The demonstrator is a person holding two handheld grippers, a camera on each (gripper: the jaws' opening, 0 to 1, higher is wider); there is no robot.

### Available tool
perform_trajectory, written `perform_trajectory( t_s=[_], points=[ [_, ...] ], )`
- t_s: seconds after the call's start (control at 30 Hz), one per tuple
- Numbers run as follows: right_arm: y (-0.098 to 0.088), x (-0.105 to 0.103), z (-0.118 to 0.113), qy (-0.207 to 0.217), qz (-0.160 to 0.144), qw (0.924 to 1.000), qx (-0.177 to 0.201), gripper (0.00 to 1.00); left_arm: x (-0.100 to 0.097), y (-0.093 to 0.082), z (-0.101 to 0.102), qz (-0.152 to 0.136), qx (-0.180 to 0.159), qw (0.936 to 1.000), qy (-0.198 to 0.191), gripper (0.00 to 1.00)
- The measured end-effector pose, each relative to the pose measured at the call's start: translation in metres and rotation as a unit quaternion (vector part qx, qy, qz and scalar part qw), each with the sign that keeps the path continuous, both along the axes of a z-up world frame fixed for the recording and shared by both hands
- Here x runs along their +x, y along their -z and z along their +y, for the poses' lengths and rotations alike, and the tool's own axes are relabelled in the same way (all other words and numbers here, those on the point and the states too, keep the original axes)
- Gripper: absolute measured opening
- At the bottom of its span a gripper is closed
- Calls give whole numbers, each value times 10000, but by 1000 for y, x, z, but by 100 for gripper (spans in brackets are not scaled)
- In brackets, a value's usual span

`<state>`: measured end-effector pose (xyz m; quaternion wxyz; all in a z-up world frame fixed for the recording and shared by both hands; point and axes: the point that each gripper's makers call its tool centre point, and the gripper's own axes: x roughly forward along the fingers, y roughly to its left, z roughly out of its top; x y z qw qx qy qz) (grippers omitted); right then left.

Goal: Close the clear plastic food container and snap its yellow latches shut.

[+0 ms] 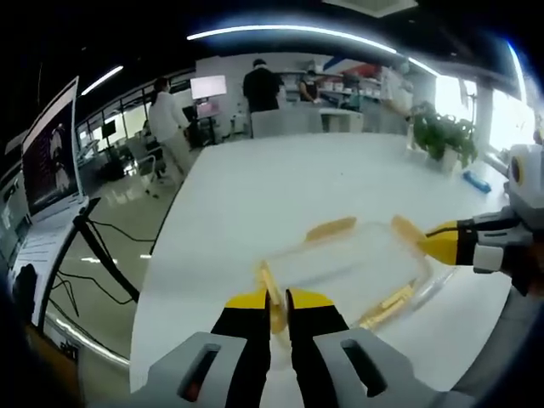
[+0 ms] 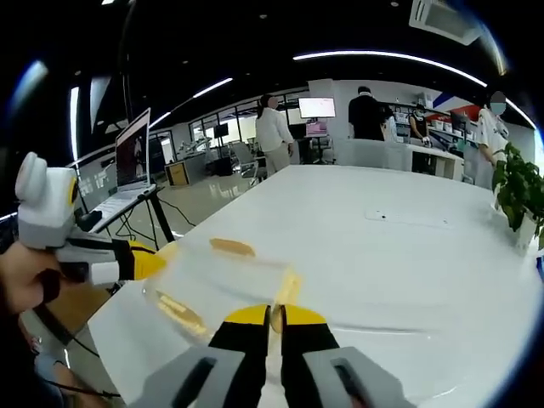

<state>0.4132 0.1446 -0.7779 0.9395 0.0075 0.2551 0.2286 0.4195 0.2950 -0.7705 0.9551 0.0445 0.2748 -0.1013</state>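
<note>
The clear plastic food container sits on the white tabletop close to its near corner, lid apparently down on the base, with 4 yellow latches around its rim. In the left gripper view, the left tongs are nearly closed, their yellow-tipped jaws pinching or pressing the latch on the container's near end; I judge this grip is meant to fold that latch down against the wall, though whether it has clicked home cannot be told. At the opposite end, the right tongs come in from the right, tips touching or just beside the far-end latch. In the right gripper view, the right tongs look clenched with only a sliver of gap, set against the latch nearest them, while the left tongs, held by a person's hand, meet the container's other end. Working both ends at once probably keeps the light box from sliding on the smooth tabletop. The side latch toward the tabletop's middle and the one toward the tabletop's edge both appear splayed outward, so likely not yet snapped. A potted plant stands at the far edge, well apart.
</note>
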Motion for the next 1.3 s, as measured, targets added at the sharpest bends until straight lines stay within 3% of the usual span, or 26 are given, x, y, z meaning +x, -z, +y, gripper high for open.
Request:
perform_trajectory(
  t_s=[0.33, 1.3],
  points=[
    [-5, 1, -18, 129, -63, 9999, -48, 0, 1, 0, -19, -7, -40, 9999, 112, 4],
    [-3, -8, -100, 805, -71, 9966, -185, 0, 3, -3, -101, -93, -259, 9979, 585, 4]
  ],
)
